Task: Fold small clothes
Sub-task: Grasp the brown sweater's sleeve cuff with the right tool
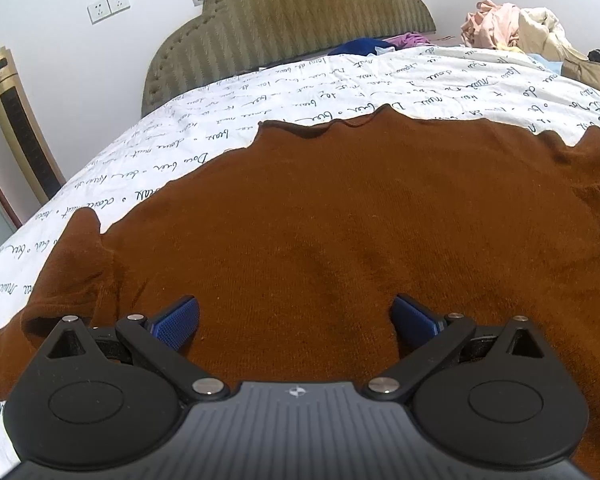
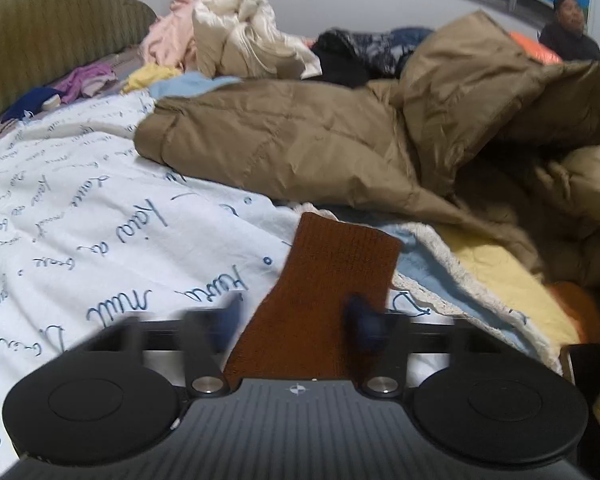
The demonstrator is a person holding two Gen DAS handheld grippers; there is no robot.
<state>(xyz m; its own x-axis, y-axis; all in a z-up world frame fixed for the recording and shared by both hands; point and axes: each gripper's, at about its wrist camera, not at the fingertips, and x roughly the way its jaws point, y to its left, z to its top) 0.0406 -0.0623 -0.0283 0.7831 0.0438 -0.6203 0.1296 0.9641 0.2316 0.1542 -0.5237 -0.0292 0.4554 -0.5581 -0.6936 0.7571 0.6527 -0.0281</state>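
Fingers of the left gripper (image 1: 295, 322) spread wide, blue ribbed pads clear on both sides, nothing between them; they hover low over the sweater (image 1: 340, 216). Right gripper (image 2: 296, 320): fingers blurred, partly drawn in around the sleeve (image 2: 340, 264), cuff end sticking out past the tips toward frame centre. Can't tell whether the pads actually press the knit yet, too smeared.

Sweater fills the middle of the left view, lying mostly flat on the bed sheet (image 1: 204, 128), neckline at the upper edge, one sleeve trailing off lower left, the other bunched at right edge.

Progress, as a judgement: early. Body looks laid out and roughly smoothed, no fold visible in it. Sleeves not tucked in; both sleeve folds and the body fold look left to do.

Materials: sweater is a rust-brown fine knit, soft, limp, ribbed cuff, wavy rolled neckline. Sheet is white cotton with dark script print, lightly creased. Tan quilted jacket (image 2: 300, 136), puffy and crumpled, upper right of the right view, close to the cuff. Loose pile of pale clothes (image 2: 228, 28) behind it. Olive tufted headboard (image 1: 284, 28), scalloped top, upper centre of the left view.
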